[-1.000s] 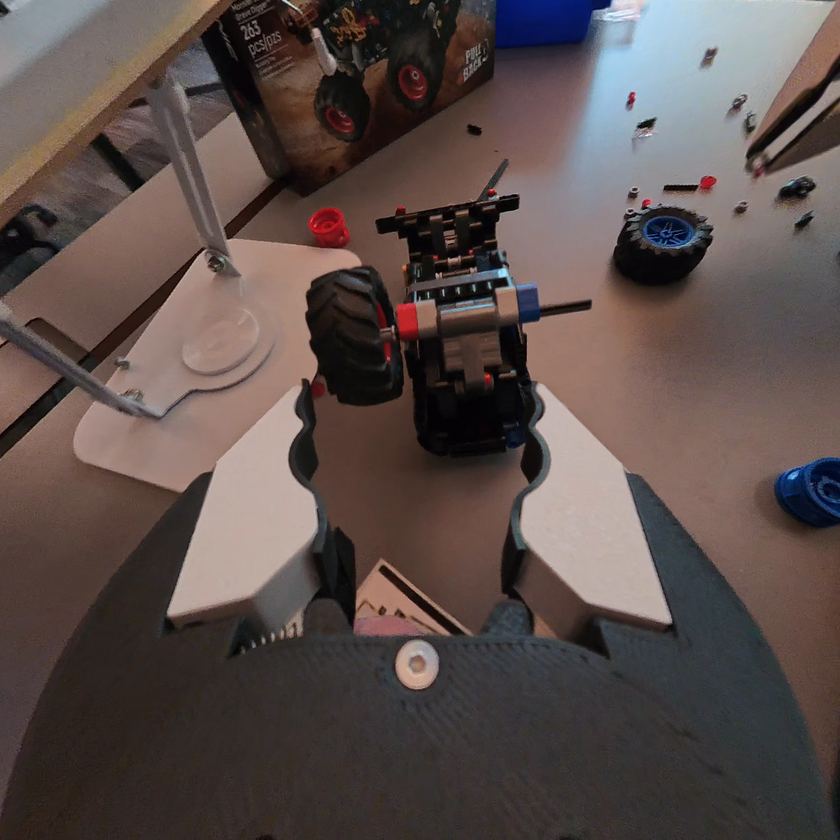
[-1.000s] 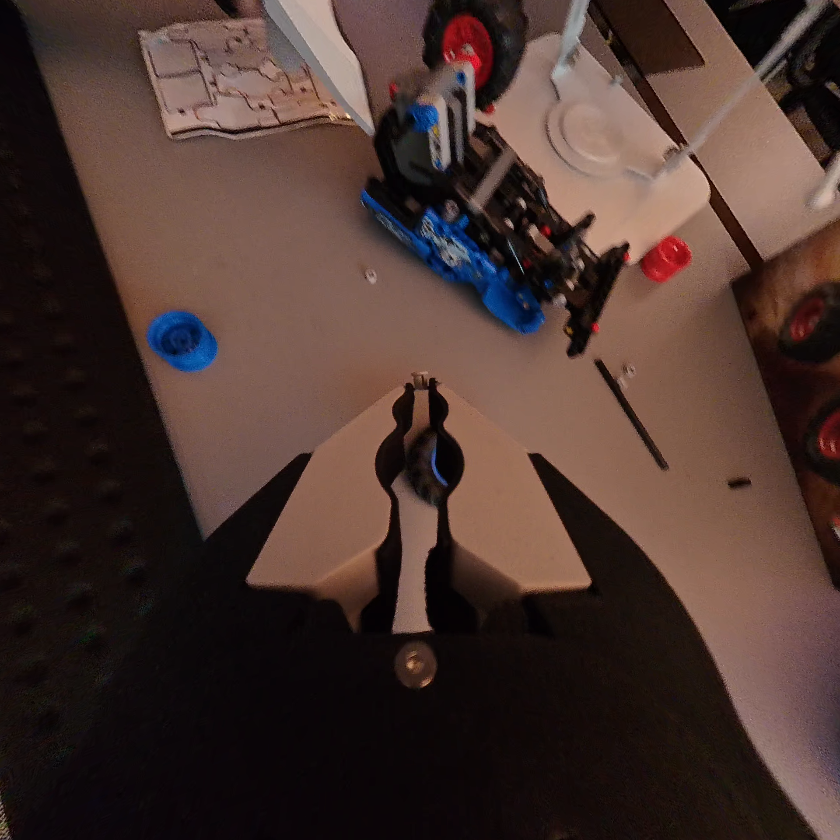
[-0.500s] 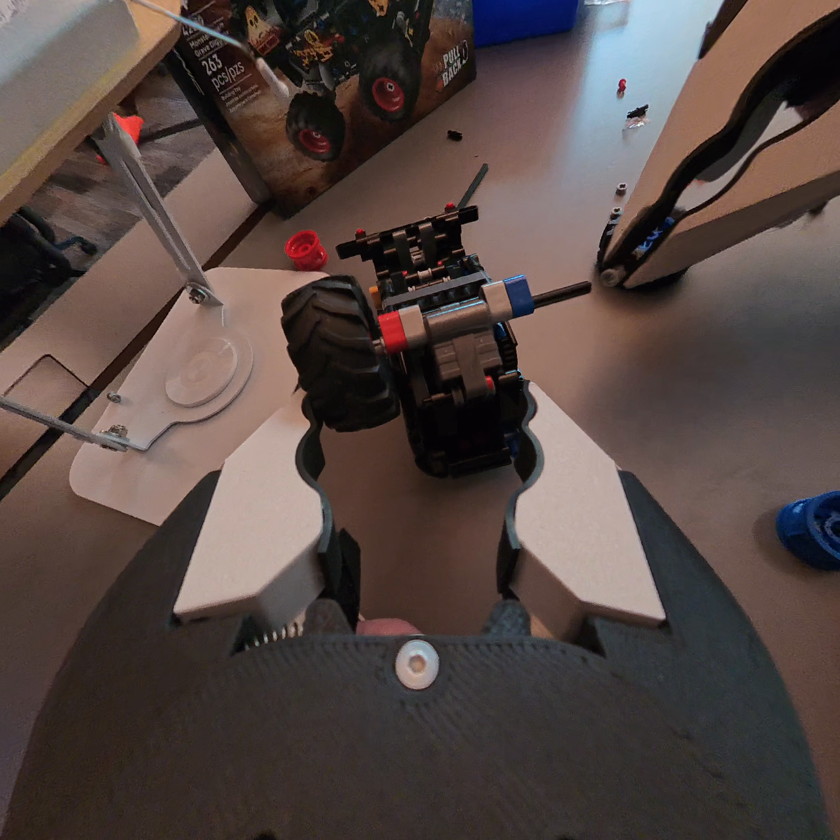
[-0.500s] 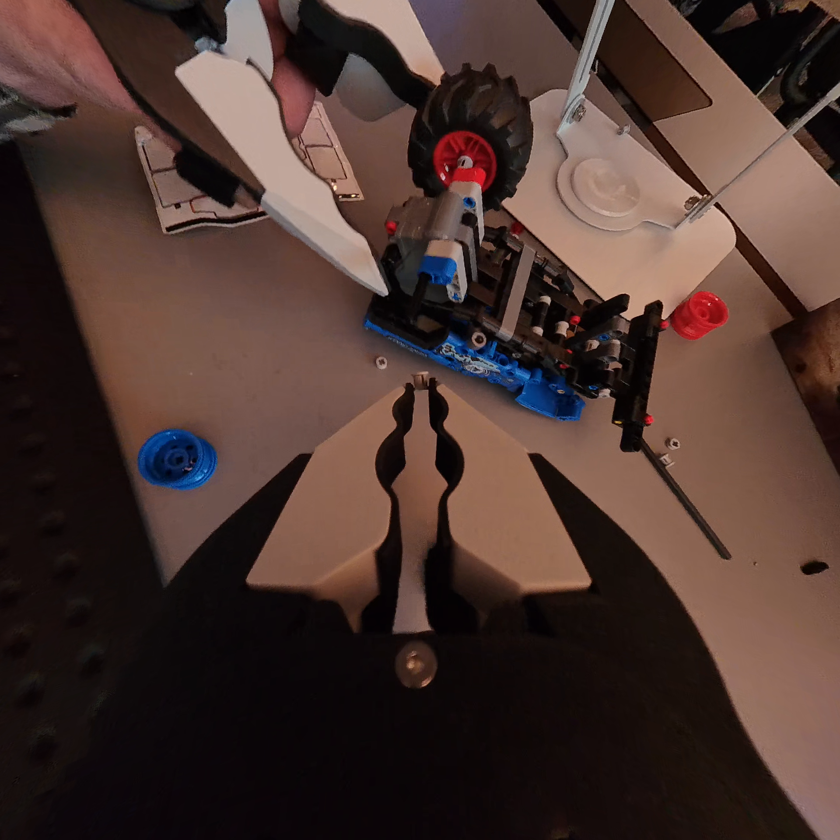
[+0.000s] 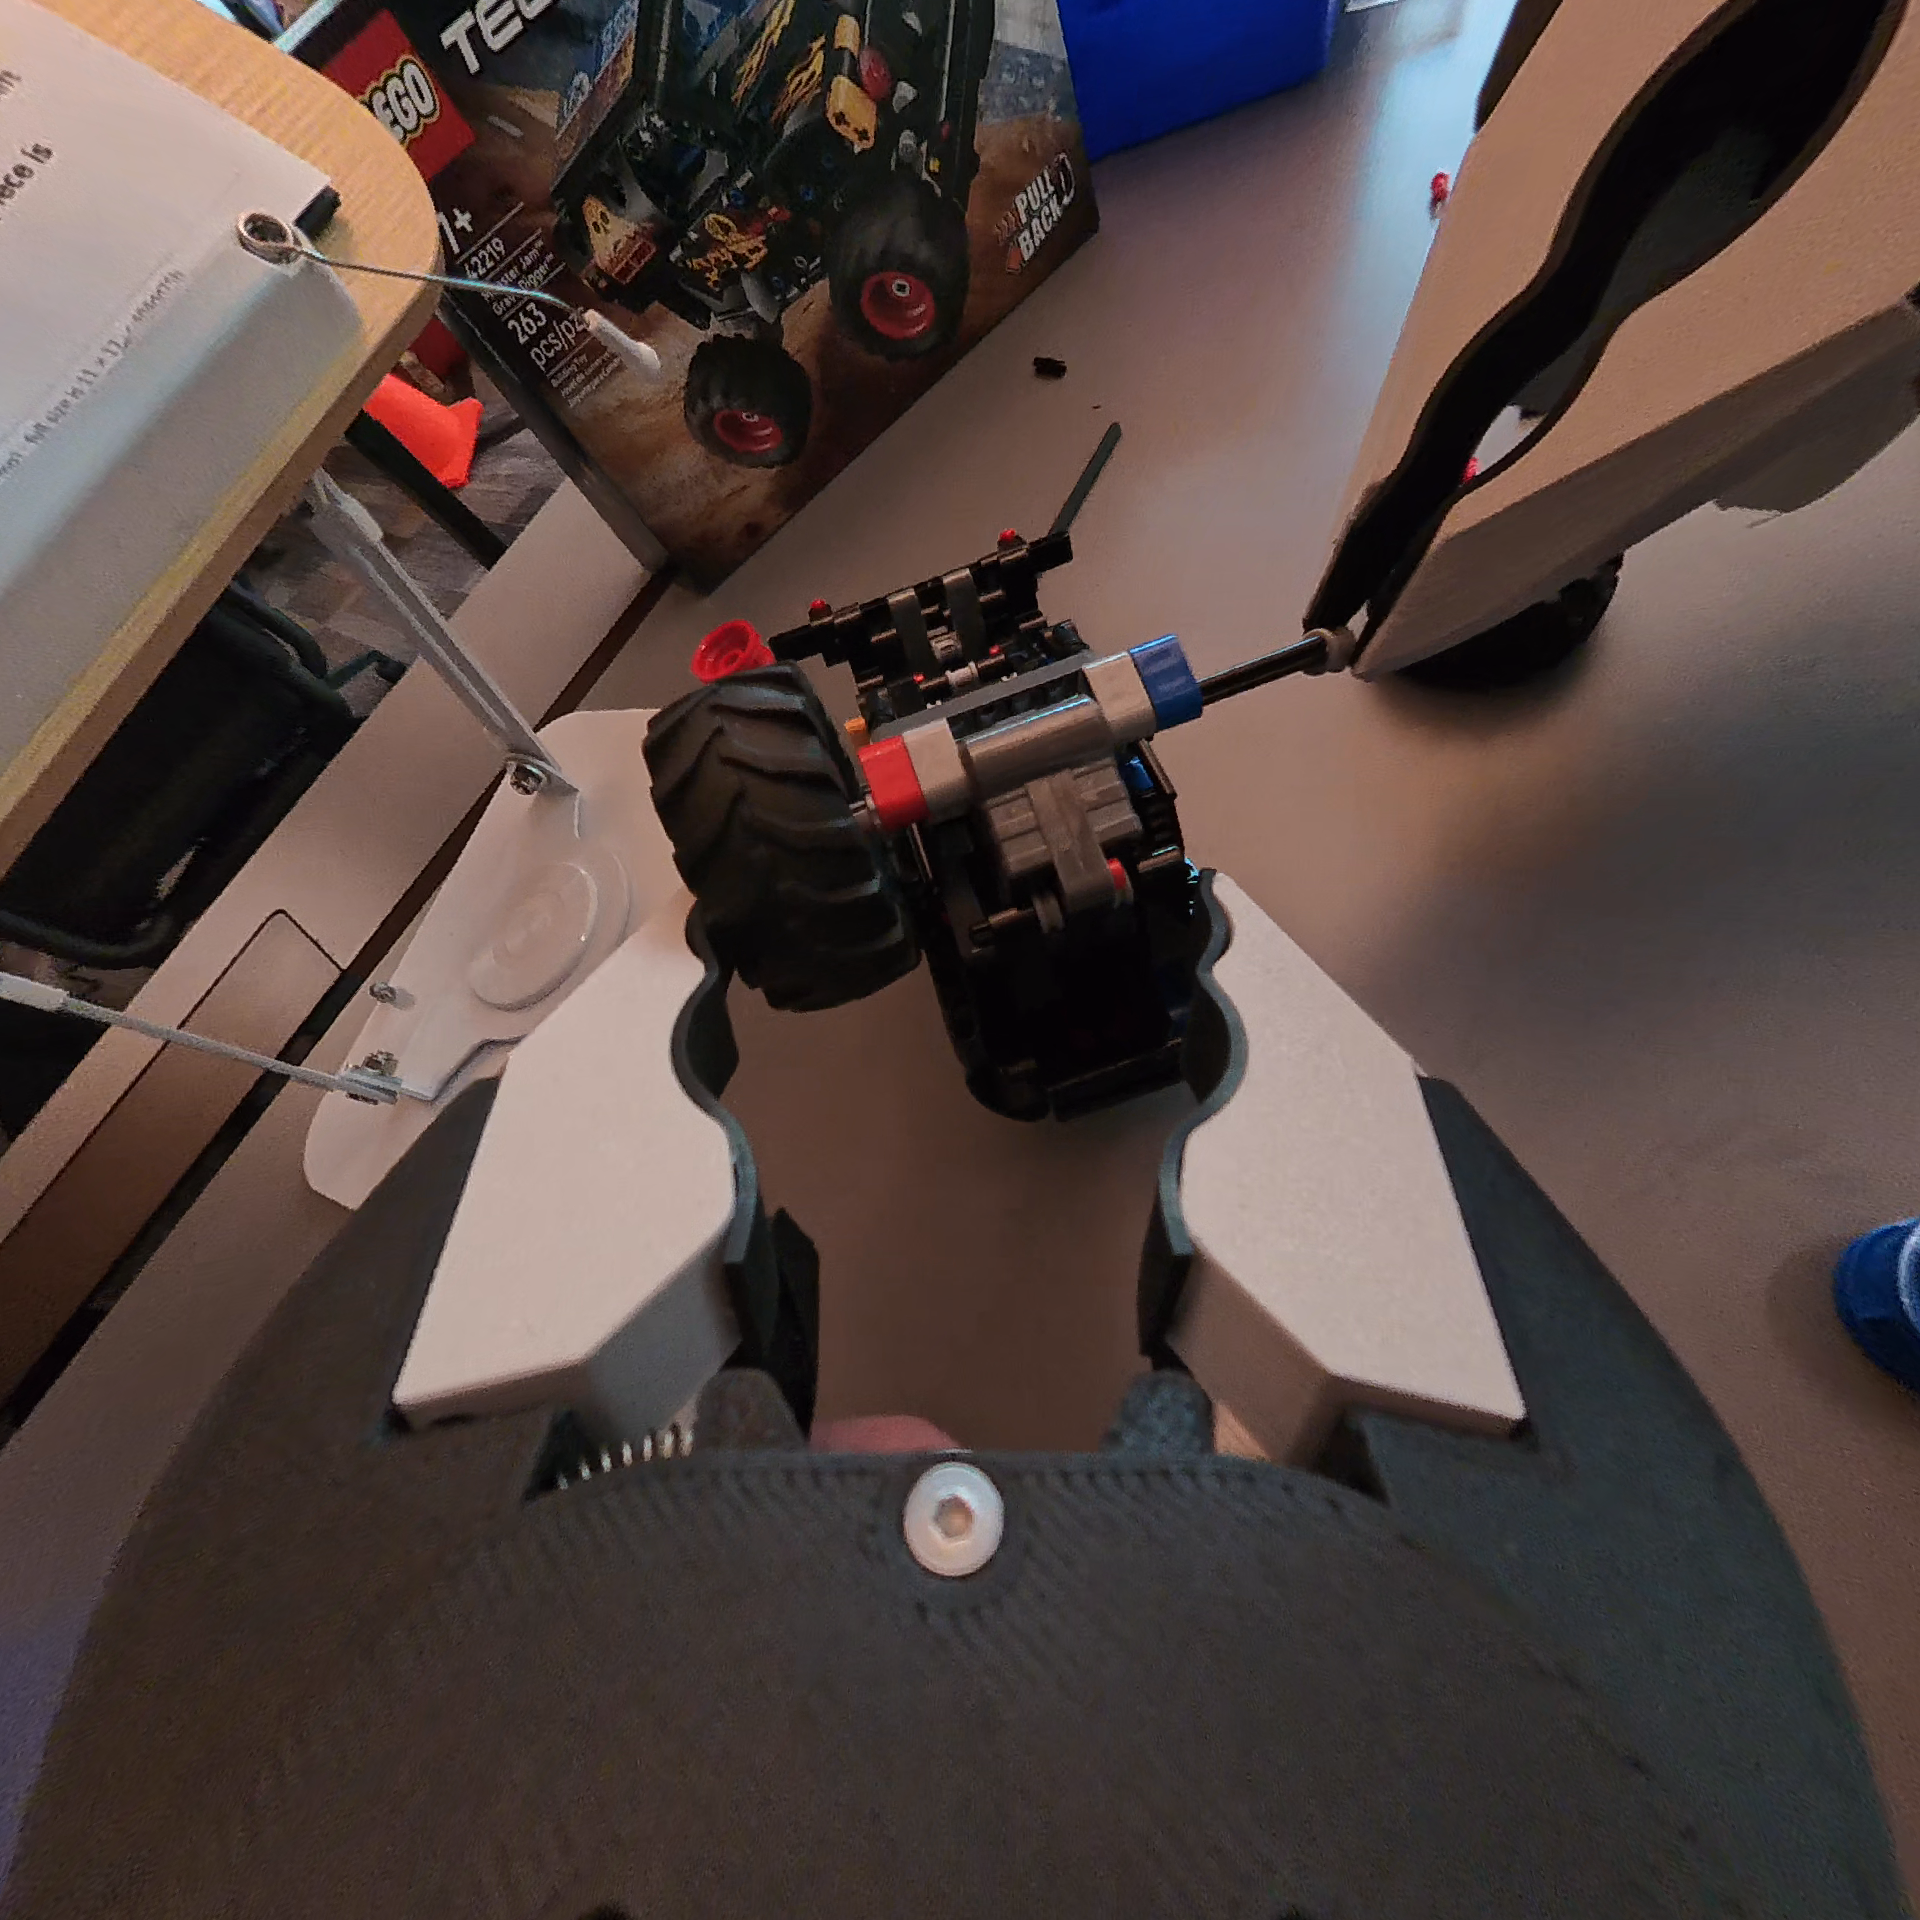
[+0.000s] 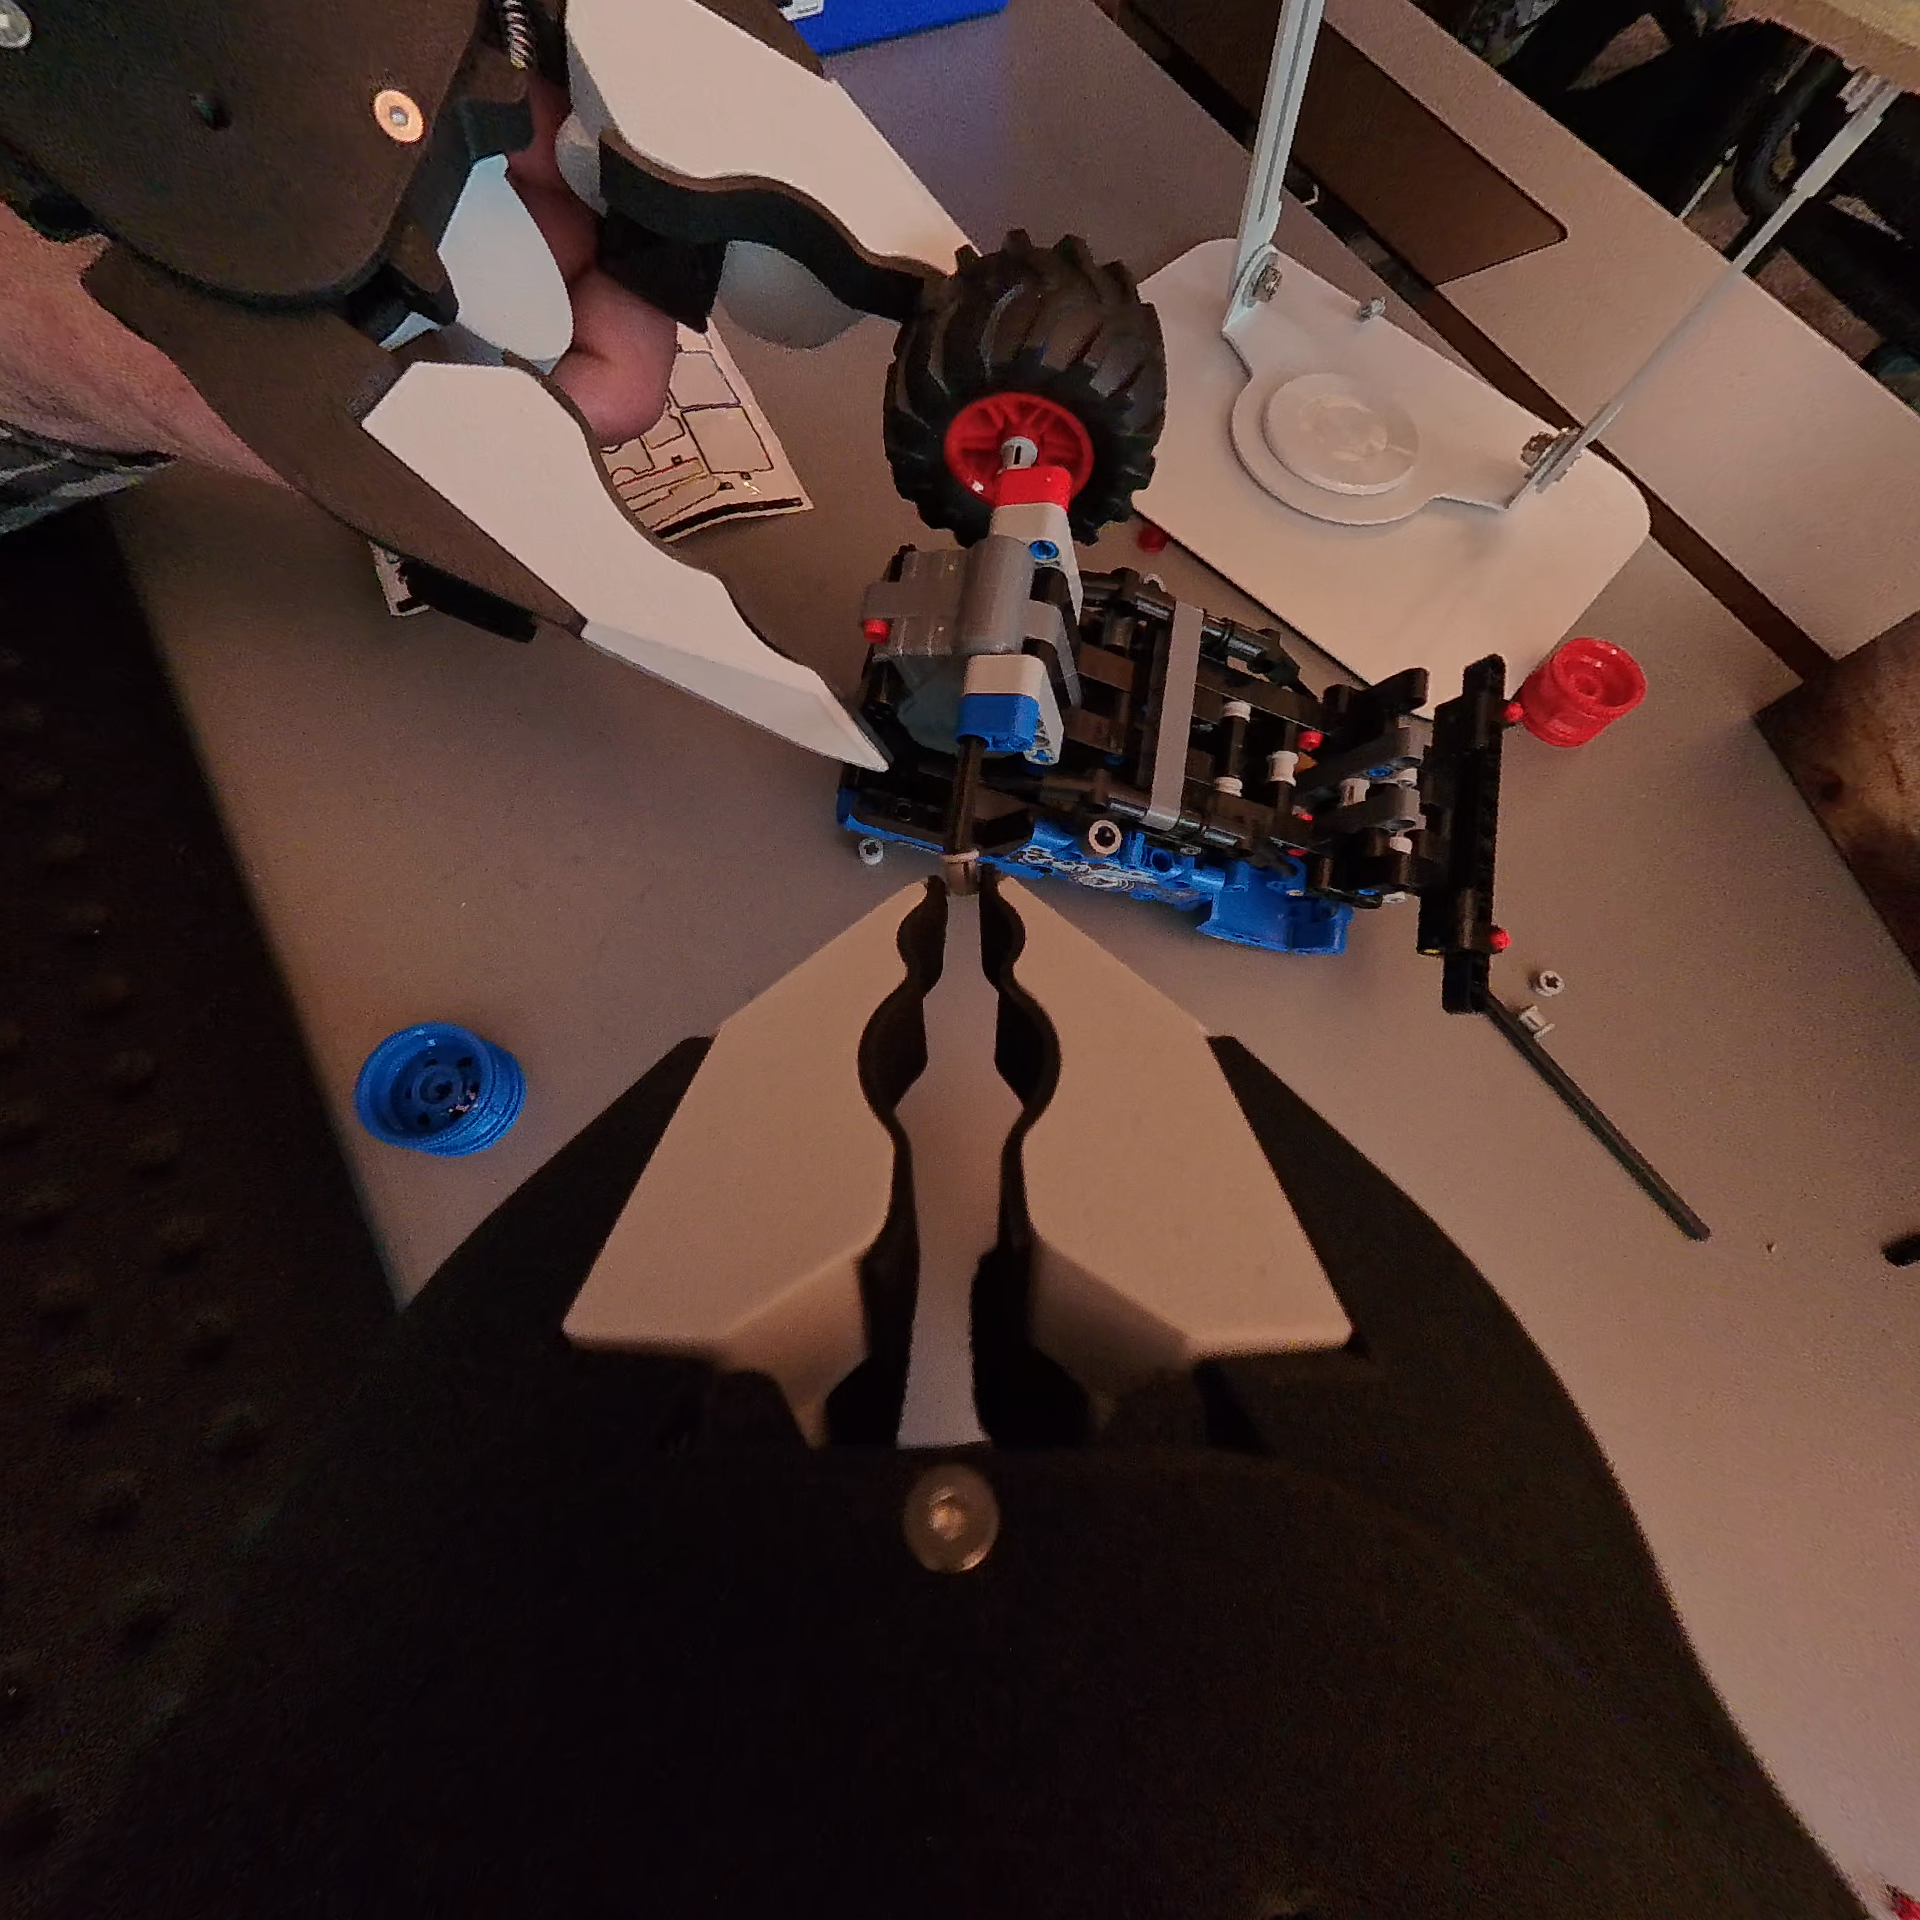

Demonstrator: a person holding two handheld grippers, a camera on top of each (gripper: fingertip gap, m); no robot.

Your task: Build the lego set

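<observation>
Landmark: the chassis [image 6: 1101, 748] lay on its side on the table [image 6: 582, 831], with one tyre [image 6: 1023, 374] already fitted at its far end.
Axle: a black axle [image 6: 964, 795] stuck out of the chassis's blue bush [image 6: 997, 722], its long axis running straight toward the right gripper and in line with that gripper's fingers.
Right gripper: the right gripper [image 6: 958, 883] was pinched nearly closed on a small pale bush [image 6: 960, 860], which sat right at the axle's free tip, touching it or just about.
Left gripper: the left gripper [image 5: 956, 935] was spread wide around the chassis's near end, one finger beside the tyre and the other against the dark body; whether it was pressing could not be told.
Nearer hand: the right gripper was the one at the axle; the left only flanked the chassis.
Judged step: sliding the bush along the axle toward the chassis, which would need the left gripper to brace it.
Spares: a blue rim [image 6: 442, 1086] lay near the right gripper, away from the chassis; a red rim [image 6: 1579, 691] lay just past the chassis's front bar.
</observation>
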